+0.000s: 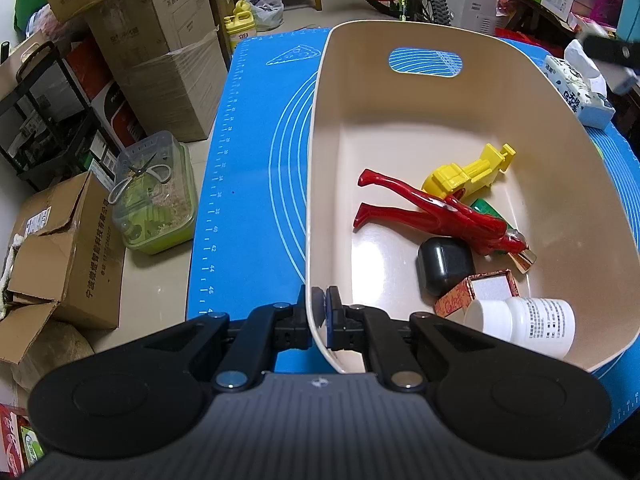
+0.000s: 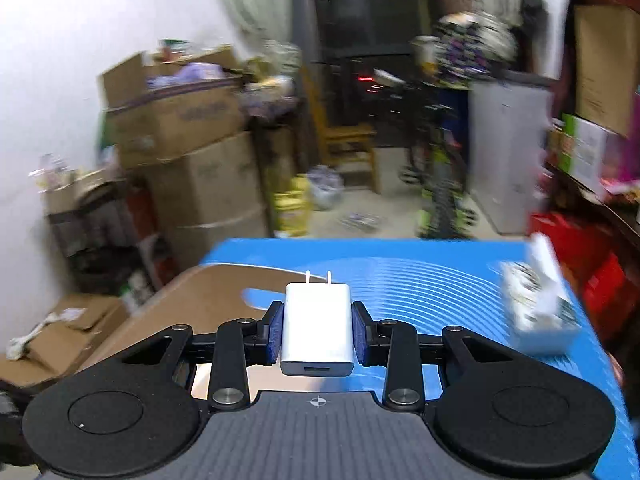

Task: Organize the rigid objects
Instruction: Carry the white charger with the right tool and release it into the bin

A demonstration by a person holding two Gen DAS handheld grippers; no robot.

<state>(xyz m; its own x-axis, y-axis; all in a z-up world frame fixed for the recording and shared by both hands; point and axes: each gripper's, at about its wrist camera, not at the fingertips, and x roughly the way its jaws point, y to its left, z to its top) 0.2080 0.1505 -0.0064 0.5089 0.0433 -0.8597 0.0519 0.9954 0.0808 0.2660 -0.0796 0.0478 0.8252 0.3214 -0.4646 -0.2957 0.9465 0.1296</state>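
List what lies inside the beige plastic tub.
Inside the beige plastic tub: red toy figure, yellow toy, black case, patterned open box, white bottle. A green item is mostly covered by the figure.

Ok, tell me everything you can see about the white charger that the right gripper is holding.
The white charger is a small rounded block, apparently glossy plastic. Two metal prongs stick out of its far end, pointing away from the camera; a USB port shows on the near face. The right gripper clamps it by its two sides between blue pads, holding it above the blue mat, near the beige basket. Nothing else touches it.
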